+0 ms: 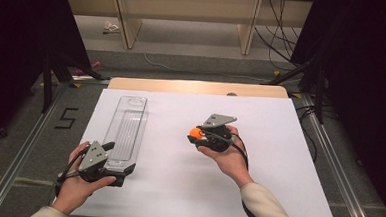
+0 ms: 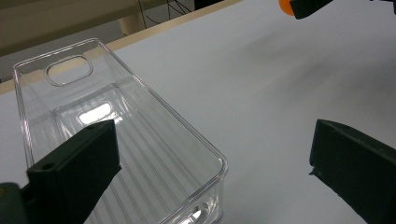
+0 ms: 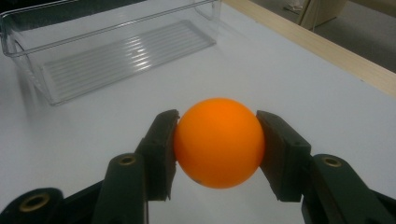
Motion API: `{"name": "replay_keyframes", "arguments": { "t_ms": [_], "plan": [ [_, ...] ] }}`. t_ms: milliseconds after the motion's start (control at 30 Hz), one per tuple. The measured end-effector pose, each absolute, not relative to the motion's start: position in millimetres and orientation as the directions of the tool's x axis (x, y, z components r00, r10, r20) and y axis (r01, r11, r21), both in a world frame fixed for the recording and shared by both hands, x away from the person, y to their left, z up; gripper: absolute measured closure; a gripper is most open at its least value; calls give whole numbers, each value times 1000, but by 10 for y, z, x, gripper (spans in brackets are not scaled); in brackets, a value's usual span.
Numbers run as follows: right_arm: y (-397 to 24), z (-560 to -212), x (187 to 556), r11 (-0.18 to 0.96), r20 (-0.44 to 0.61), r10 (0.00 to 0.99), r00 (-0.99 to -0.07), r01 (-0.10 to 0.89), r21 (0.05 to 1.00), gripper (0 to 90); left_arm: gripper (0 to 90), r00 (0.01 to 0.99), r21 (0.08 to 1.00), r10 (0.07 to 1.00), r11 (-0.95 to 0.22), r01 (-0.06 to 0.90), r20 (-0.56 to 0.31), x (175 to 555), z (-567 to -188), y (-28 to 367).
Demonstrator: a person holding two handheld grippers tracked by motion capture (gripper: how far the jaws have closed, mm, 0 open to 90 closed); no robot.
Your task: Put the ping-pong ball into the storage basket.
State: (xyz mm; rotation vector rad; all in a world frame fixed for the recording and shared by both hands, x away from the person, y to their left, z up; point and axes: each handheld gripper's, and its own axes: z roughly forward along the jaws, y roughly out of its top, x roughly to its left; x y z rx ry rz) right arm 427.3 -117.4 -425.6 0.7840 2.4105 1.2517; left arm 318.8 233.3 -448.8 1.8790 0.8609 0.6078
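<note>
Right claw (image 3: 217,142) held a round orange ball (image 3: 218,141) tight. One black jaw pressed on each side of the ball, so the ball sat snug in the middle. In the high view, that claw (image 1: 196,134) and its ball (image 1: 195,133) were near the middle of the white worktop (image 1: 278,158). I could not tell if the ball was touching the worktop or was a little above it. A hand (image 1: 231,158) with a pale sleeve held this claw from the near edge side.

Left claw (image 2: 212,161) was wide open, with nothing between its jaws. It was close to the near left corner of the worktop, with a hand (image 1: 79,180) around it. In the high view this claw (image 1: 117,159) was at the near end of a clear plastic box (image 1: 126,130). One jaw seemed to be over the inside of the box (image 2: 116,126) and the other jaw was outside it, over the bare white top.

That box was long and thin, and it lay on the left half of the worktop, with its long side running from the near edge toward the far edge. It had a ribbed floor and a handle hole at its far end. Nothing was in the box. The ball was well apart from it, off toward the right.
</note>
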Motion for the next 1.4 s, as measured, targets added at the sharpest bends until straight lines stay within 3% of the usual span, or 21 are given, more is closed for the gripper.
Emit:
{"name": "replay_keyframes", "arguments": {
  "t_ms": [1400],
  "plan": [
    [-1020,-4253,4285,470,-23,581,-814,312,826,512,12,628,903,777,-301,305,47,3186,-4487,2330]
  ]
}}
